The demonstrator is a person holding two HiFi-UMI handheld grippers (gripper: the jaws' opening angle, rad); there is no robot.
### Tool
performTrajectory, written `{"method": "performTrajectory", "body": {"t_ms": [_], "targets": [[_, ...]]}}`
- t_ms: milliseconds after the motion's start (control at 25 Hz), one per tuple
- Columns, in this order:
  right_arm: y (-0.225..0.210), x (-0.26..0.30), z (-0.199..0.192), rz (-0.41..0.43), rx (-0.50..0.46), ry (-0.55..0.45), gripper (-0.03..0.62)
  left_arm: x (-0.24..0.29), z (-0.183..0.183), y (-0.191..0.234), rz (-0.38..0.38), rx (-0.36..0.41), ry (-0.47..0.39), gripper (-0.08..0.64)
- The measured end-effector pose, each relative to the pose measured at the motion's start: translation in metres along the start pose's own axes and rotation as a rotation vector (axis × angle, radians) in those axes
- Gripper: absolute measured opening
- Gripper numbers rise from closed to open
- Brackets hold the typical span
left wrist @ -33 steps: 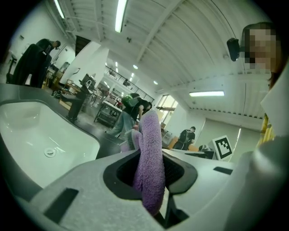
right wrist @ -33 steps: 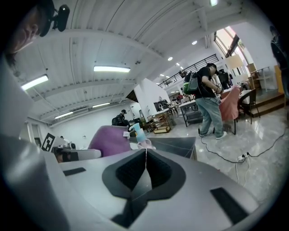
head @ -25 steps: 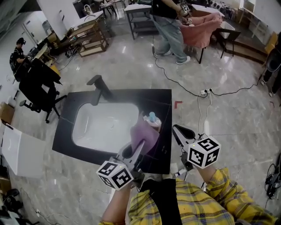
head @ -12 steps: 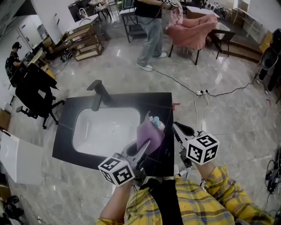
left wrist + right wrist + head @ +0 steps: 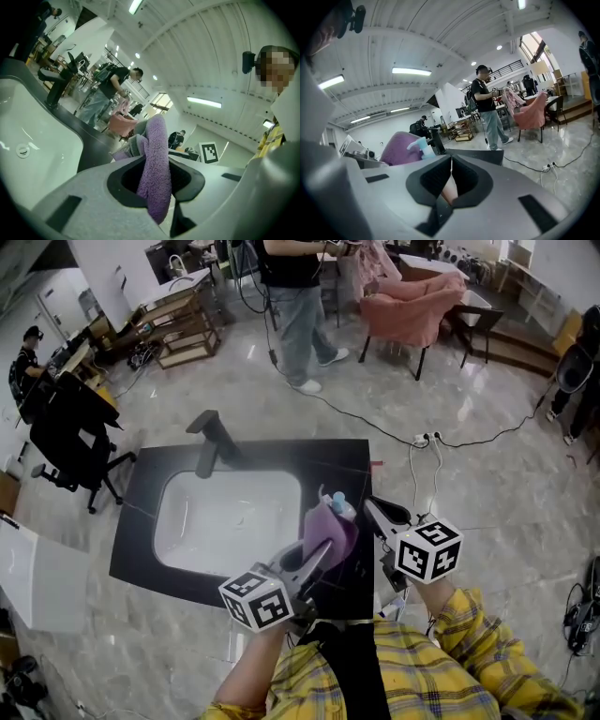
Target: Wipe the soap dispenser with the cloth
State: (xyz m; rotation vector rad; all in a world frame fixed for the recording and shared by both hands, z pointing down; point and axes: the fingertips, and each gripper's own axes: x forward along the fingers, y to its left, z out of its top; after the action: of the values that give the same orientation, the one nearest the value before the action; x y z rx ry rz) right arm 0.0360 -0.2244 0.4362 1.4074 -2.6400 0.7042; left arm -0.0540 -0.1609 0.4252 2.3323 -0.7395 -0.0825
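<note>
Operator: Where is the soap dispenser (image 5: 343, 506) standing, and which way is it pointing?

Technician: It is standing upright on the black countertop (image 5: 150, 521), just to the right of the white basin (image 5: 225, 517). Its long axis is running vertically. In the right gripper view, its light blue pump spout is pointing toward the picture's left, at the purple cloth (image 5: 328, 526).

Operator: What is the left gripper (image 5: 319, 554) doing?

Technician: Its jaws are clamping the cloth. In the left gripper view, the cloth is running as a folded strip up out of the jaws. In the head view, it is lying against the dispenser's left side, leaving only the pump top showing.

Operator: And the right gripper (image 5: 451, 160)?

Technician: Its jaws are pressing together with nothing between them. It is hovering just to the right of the dispenser.

Operator: Counts?

Technician: One soap dispenser, one cloth, two grippers, one basin, one black faucet (image 5: 208, 439).
</note>
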Motion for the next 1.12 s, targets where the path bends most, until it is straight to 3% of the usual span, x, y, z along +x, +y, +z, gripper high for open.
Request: {"method": "performTrajectory", "body": {"t_ms": [160,480,1120], "targets": [[0.009,0.012,0.002,0.09,-0.012,0.0,0.008,0.0,-0.002,0.006,-0.001,-0.016,0.002,0.08],[0.019,0.028,-0.001,0.169,0.012,0.014,0.008,0.0,-0.009,0.013,0.002,-0.035,0.021,0.08],[0.021,0.028,-0.006,0.174,0.032,0.035,0.006,0.013,-0.042,0.036,0.072,-0.062,0.112,0.08]]}}
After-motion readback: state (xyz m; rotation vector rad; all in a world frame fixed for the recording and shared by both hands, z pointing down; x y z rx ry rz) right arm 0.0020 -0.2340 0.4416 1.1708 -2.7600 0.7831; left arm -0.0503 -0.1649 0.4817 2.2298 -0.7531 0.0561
